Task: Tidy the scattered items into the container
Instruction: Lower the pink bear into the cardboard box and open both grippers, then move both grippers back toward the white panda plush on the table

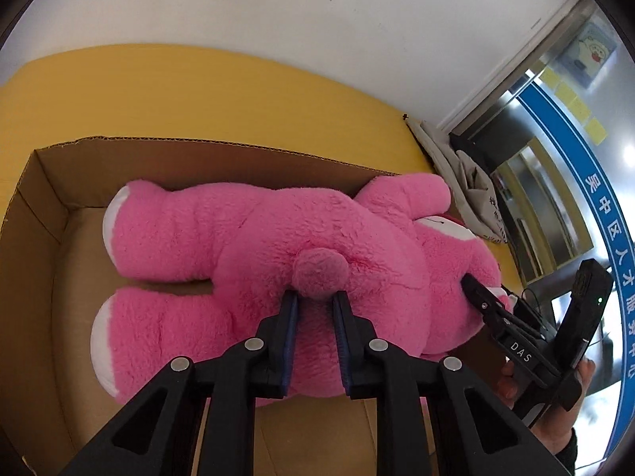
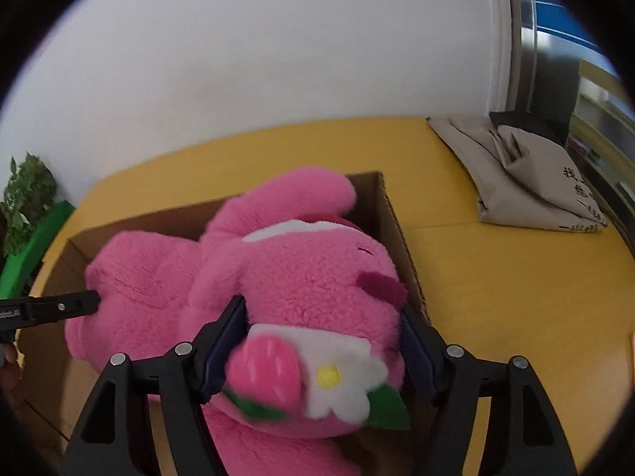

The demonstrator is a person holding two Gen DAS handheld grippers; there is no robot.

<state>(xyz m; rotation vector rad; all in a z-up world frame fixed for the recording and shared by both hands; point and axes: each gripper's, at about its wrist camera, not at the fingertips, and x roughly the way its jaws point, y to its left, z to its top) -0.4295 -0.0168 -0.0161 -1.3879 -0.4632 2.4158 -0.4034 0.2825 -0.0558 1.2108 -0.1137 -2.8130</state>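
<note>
A big pink plush bear (image 1: pixel 278 234) lies face down across an open cardboard box (image 1: pixel 47 206) on a yellow table. My left gripper (image 1: pixel 315 297) pinches the plush just below its round tail (image 1: pixel 321 273). My right gripper (image 2: pixel 321 313) grips the bear's head (image 2: pixel 317 277), its jaws wide around it; a felt strawberry and white flower (image 2: pixel 337 380) sit between the fingers. The right gripper also shows in the left wrist view (image 1: pixel 488 309) at the head. The left gripper's tip shows in the right wrist view (image 2: pixel 75 303) against the bear's back.
A folded grey cloth bag (image 2: pixel 532 182) lies on the yellow table (image 2: pixel 516 297) at the far right. A green plant and green bin (image 2: pixel 27 214) stand at the left. A white wall rises behind the table. A glass door with a blue band (image 1: pixel 575 166) is at the right.
</note>
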